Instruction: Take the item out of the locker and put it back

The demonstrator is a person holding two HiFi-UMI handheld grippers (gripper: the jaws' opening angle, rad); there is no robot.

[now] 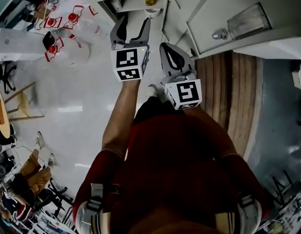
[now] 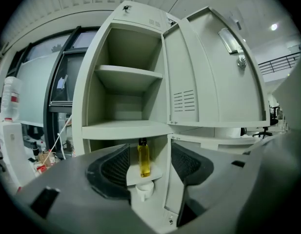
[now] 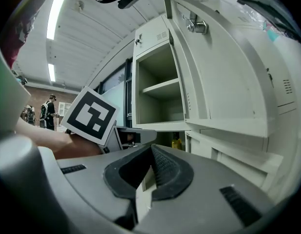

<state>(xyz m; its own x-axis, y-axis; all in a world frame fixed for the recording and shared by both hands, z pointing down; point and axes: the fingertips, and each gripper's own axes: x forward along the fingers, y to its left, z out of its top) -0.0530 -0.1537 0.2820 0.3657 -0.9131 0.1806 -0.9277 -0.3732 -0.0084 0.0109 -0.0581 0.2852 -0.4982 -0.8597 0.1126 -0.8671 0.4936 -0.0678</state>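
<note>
While the head view looks steeply down, both tools point at the open locker (image 1: 140,3): left gripper (image 1: 133,30) up front w/ jaws spread, right gripper (image 1: 172,57) just beside it and lower, jaws together. A yellow bottle (image 1: 151,0) shows inside the locker, well past both tips. Locker door (image 1: 223,18) is swung open to the right.

Left gripper view: left gripper (image 2: 150,149) has its pads wide apart, nothing pinched. The bottle (image 2: 144,158) stands upright on a small shelf (image 2: 159,172) in the lower compartment, seen btwn the jaws but apart from them. A white cup-like thing (image 2: 144,190) sits under that shelf; can't tell what it is. Upper shelf (image 2: 128,74) is bare, door (image 2: 209,82) open at right.

Right gripper view: right gripper (image 3: 151,152) has its tips pressed together, holding nothing. The bottle (image 3: 176,143) is visible far back in the locker. The left gripper's marker cube (image 3: 89,115) is close at left.
</note>
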